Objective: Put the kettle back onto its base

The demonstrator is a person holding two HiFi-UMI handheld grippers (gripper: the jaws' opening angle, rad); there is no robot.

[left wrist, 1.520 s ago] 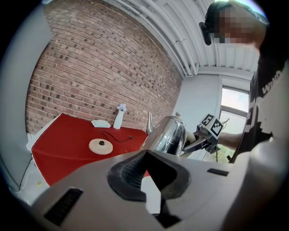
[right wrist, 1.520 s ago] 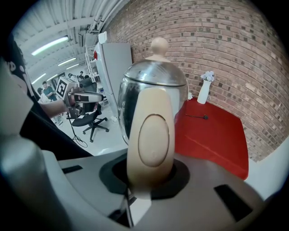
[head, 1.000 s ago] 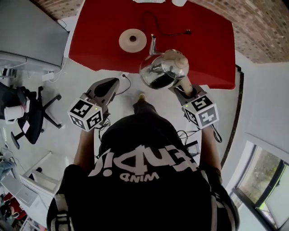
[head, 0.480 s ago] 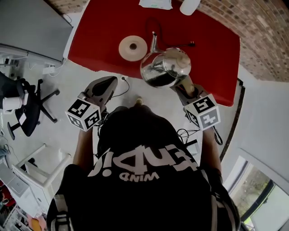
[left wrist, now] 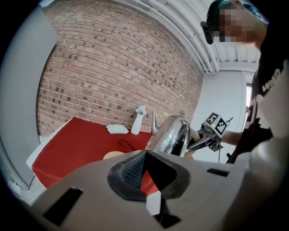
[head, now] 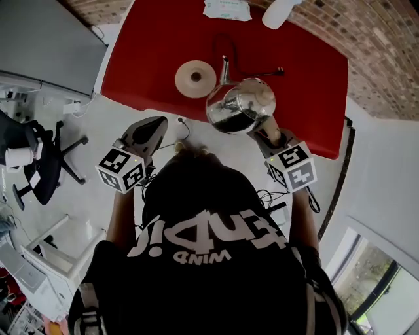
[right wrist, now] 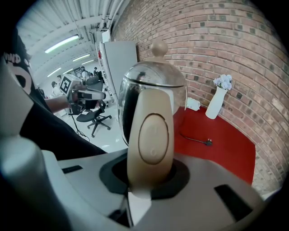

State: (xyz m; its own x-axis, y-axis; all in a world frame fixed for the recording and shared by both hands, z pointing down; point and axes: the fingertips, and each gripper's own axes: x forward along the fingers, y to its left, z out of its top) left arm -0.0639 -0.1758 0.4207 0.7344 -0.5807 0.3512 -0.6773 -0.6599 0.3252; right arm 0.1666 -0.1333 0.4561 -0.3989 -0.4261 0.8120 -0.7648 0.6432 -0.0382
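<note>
While the shiny steel kettle with the cream handle and knobbed lid is held in the air, its handle is seen clamped between the jaws of the right gripper. The kettle is carried just to the right of the round cream base and on its near side, clear of it, with the thin spout pointing away from the person.

The base is found lying flat on the red table, its top with the dark centre ring in plain view. A black cord with a plug is laid out on the table to the right of the base, partly hidden behind the kettle. Well beyond the base, at the brick wall, a white vase and a folded white cloth are spotted.

The left gripper is held off the table's edge, near and to the left of the base, its jaws brought together on nothing. A black office chair is noted on the floor far left of the base.
</note>
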